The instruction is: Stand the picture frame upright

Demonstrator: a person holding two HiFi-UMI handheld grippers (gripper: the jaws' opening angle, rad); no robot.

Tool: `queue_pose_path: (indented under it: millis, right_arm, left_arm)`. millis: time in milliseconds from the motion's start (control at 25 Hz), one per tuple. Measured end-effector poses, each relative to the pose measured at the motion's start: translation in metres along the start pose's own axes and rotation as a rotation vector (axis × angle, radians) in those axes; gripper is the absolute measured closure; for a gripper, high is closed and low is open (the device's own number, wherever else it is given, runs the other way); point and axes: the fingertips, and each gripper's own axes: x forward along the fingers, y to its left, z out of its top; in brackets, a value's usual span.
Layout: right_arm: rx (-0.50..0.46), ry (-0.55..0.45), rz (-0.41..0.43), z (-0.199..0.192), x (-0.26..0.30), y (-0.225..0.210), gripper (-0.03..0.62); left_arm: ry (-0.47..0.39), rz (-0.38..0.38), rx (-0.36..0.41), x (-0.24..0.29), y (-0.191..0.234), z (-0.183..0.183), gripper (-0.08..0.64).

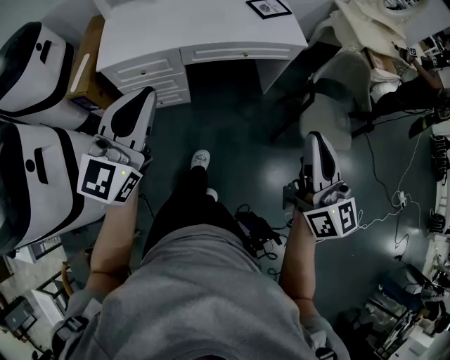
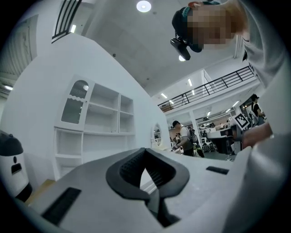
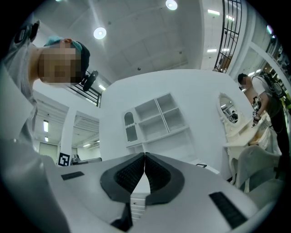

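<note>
Now my left tongs and right tongs are squeezed tight, empty. The picture frame lies flat on the far desk. Reaching closed, I could shove it off.

White desk, pale chair

In front of me, a white desk carries a black picture frame lying flat on its top. My shoe and loose cables rest on the dark floor below.
</note>
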Motion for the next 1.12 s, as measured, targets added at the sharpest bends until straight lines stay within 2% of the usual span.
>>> queue_pose_path:
  millis: [480, 1120]
  right_arm:
    - [-0.098, -0.026, -0.066, 0.02, 0.088, -0.047, 0.565]
    - [-0.128, -0.011, -0.137, 0.01, 0.194, -0.091, 0.565]
  left_arm:
    - [0.01, -0.031, -0.073, 0.1, 0.055, -0.025, 0.552]
    - [0.031, -0.105, -0.115, 0.196, 0.133, -0.055, 0.554]
